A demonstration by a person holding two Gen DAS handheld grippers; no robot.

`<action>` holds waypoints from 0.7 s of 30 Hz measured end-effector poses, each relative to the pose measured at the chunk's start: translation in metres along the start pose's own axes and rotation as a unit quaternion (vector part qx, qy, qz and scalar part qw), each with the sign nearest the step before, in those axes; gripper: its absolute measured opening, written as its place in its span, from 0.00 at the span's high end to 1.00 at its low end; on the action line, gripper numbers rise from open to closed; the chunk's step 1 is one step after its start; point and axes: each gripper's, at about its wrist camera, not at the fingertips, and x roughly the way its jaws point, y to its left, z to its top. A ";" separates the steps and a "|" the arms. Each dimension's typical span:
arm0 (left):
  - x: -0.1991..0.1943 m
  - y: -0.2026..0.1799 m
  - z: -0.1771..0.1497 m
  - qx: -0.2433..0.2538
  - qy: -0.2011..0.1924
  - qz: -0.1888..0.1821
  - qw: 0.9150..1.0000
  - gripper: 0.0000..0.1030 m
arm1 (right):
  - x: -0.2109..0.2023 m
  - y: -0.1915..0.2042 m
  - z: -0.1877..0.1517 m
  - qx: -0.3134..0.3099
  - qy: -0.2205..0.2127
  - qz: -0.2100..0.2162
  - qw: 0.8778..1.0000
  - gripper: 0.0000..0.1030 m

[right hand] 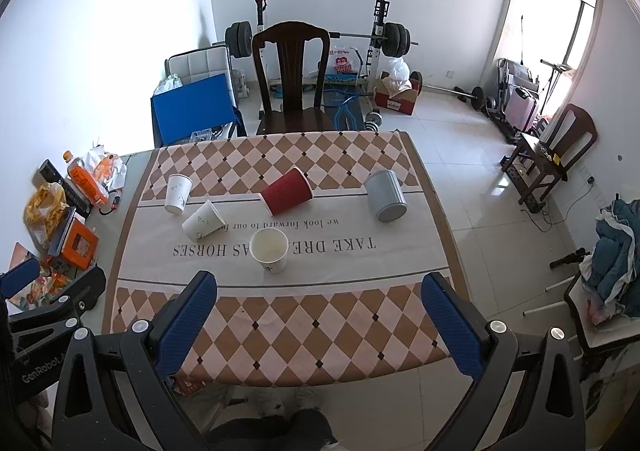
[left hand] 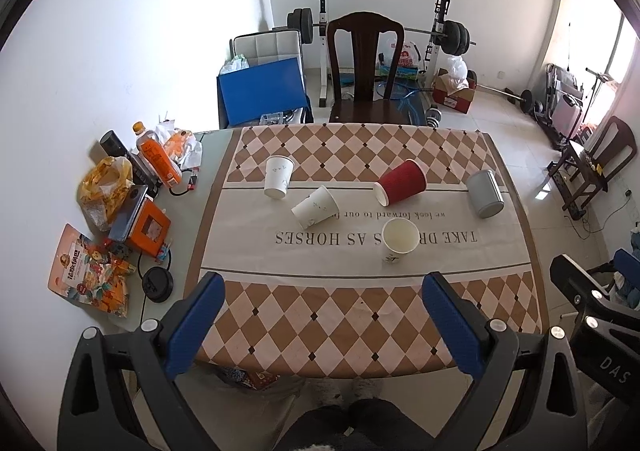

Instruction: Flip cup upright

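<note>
Five cups on tablecloth (left hand: 360,315). Upright white cup (left hand: 399,237) on printed text, mid-cloth. Behind it: red cup (left hand: 402,188), white cup (left hand: 315,207), far white cup (left hand: 278,182), all tipped. Grey cup (left hand: 485,194) tipped near right cloth edge. Left gripper (left hand: 324,327) and right gripper (right hand: 320,325) above near edge, jaws wide apart, holding nothing. Checkered near strip bare.

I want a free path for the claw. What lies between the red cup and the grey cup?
Nothing: in both views only bare tablecloth separates the red cup from the grey cup.
</note>
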 end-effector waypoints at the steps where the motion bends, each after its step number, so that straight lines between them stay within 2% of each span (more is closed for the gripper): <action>1: 0.000 0.000 0.000 0.002 0.001 0.000 1.000 0.02 | 0.000 0.000 -0.001 0.000 0.000 0.000 1.000 0.00; 21: -0.001 0.001 0.001 0.003 0.001 -0.002 1.000 0.02 | 0.000 -0.002 -0.007 0.000 0.001 -0.002 1.000 0.00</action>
